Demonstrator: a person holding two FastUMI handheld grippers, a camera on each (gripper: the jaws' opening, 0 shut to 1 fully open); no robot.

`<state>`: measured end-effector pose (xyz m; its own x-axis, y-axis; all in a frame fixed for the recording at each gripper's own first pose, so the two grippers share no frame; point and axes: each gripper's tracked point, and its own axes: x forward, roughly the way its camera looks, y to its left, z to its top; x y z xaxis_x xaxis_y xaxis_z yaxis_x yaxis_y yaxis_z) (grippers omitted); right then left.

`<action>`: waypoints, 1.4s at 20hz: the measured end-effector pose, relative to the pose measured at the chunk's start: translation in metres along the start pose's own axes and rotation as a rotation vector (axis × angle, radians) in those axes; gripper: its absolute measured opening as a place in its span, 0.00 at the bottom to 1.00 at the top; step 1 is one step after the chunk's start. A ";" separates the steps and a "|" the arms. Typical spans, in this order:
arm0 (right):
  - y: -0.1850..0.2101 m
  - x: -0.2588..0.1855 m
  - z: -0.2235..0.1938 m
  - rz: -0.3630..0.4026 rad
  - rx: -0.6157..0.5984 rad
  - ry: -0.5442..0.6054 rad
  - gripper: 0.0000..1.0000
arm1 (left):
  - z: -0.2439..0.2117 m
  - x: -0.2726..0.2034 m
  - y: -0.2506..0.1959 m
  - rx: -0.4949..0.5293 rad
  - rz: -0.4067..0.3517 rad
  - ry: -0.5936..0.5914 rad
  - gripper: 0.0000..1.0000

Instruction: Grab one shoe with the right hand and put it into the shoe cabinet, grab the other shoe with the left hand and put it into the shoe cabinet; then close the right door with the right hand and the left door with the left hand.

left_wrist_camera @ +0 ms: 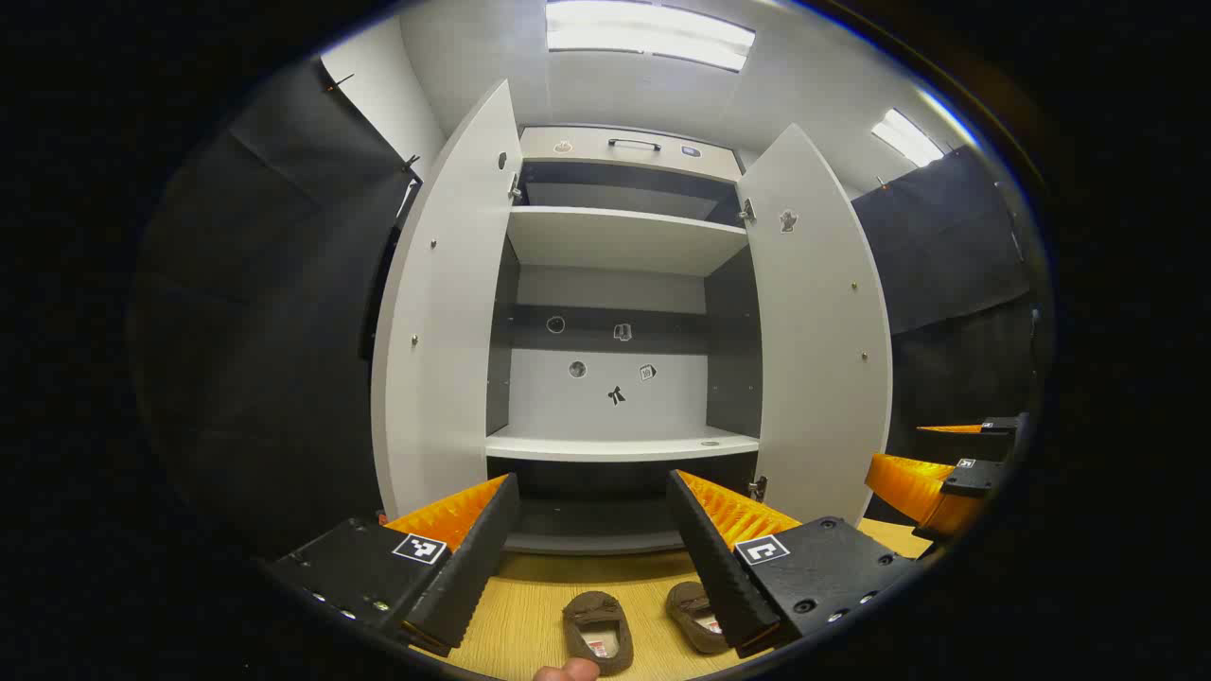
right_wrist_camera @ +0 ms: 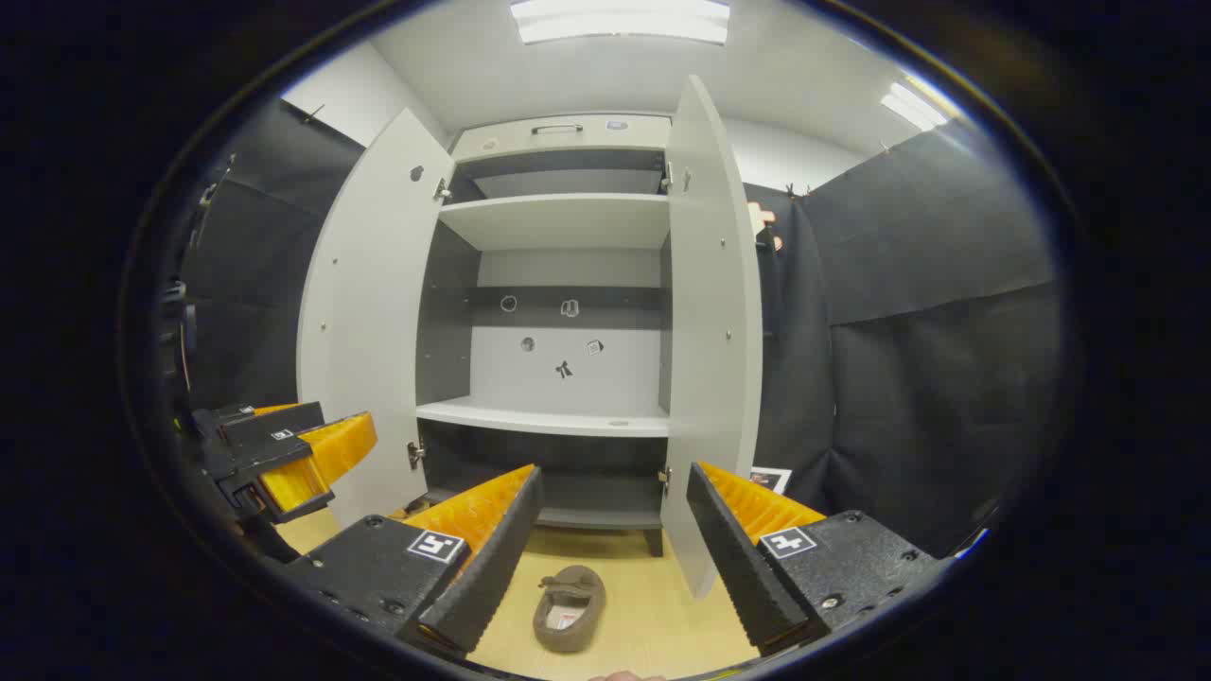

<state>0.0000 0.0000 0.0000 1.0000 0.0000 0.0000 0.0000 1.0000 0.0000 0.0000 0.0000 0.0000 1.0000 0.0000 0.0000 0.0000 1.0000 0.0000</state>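
Two small brown shoes lie on the wooden floor in front of the white shoe cabinet (left_wrist_camera: 620, 241). In the left gripper view one shoe (left_wrist_camera: 596, 629) sits between my fingers' lines and the other shoe (left_wrist_camera: 691, 615) is partly behind the right finger. My left gripper (left_wrist_camera: 594, 553) is open above them, holding nothing. In the right gripper view one shoe (right_wrist_camera: 570, 607) lies on the floor below my open right gripper (right_wrist_camera: 615, 553). Both cabinet doors stand wide open: left door (left_wrist_camera: 445, 322), right door (left_wrist_camera: 818, 331). The shelves (left_wrist_camera: 620, 443) are bare.
The other gripper (left_wrist_camera: 946, 478) shows at the right edge of the left gripper view, and as the other gripper (right_wrist_camera: 284, 454) at the left of the right gripper view. Black cloth walls (right_wrist_camera: 927, 331) flank the cabinet. A fingertip (left_wrist_camera: 566, 671) shows at the bottom edge.
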 end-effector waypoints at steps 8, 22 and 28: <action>-0.003 0.000 -0.001 -0.008 0.001 -0.001 0.94 | 0.001 0.002 -0.002 0.003 -0.002 -0.003 0.95; 0.004 0.000 -0.003 0.010 0.004 0.009 0.99 | 0.005 0.000 -0.001 0.004 0.000 -0.010 0.95; 0.019 0.007 -0.027 0.072 -0.025 0.090 0.98 | 0.006 -0.002 -0.005 0.007 -0.012 -0.005 0.95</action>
<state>0.0073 0.0187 -0.0268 0.9934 0.0705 -0.0906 -0.0727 0.9971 -0.0214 -0.0025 -0.0047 0.0064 0.9999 -0.0117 0.0047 0.0116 0.9999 0.0070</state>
